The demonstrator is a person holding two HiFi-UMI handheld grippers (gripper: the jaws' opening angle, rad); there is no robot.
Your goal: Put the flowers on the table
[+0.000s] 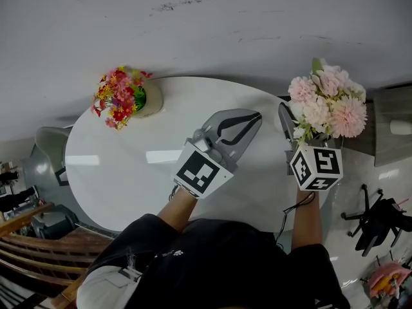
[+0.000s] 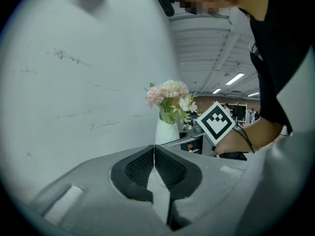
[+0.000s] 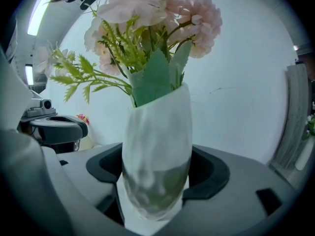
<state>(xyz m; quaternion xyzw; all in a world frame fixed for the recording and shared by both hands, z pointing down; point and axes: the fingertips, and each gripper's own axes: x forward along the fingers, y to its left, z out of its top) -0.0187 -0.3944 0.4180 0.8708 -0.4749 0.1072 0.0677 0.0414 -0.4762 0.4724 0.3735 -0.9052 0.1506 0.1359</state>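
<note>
A bunch of pink flowers [image 1: 327,103] stands in a white vase [image 3: 157,151], held upright off the right end of the white oval table [image 1: 129,166]. My right gripper [image 3: 156,183] is shut on the vase's lower body. In the left gripper view the pink flowers [image 2: 169,93] show ahead beside the right gripper's marker cube [image 2: 215,122]. My left gripper [image 2: 154,151] hovers over the table's middle, shut with nothing between its pads. A second bunch of red and yellow flowers [image 1: 119,97] in a cream vase stands on the table's far left.
A pale wall runs close behind the table. A grey chair [image 1: 48,143] sits at the table's left end, with wooden slats [image 1: 26,237] below it. A black office chair [image 1: 376,221] and a grey cabinet [image 1: 393,124] stand on the right.
</note>
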